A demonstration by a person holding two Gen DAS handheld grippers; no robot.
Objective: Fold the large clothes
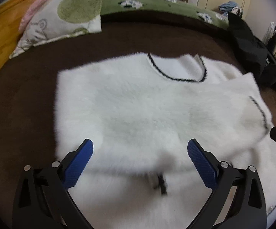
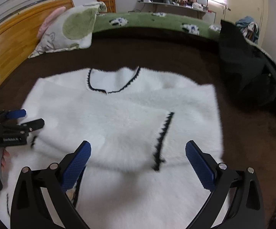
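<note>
Both grippers (image 1: 140, 152) (image 2: 138, 153) spread, sweater (image 2: 118, 124) neckline far

Green-patch pillow (image 1: 65, 17) against wooden headboard (image 2: 10, 38); black bag (image 2: 248, 72) right.

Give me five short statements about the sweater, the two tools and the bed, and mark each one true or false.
1. The sweater is white with black trim. True.
2. The left tool is shut on the sweater. False: its jaws stand wide open, holding nothing.
3. The right tool is open. True.
4. The pillow lies on top of the sweater. False: it sits apart, near the wooden headboard.
5. The sweater lies on a green blanket. False: it lies on the brown cover.
</note>
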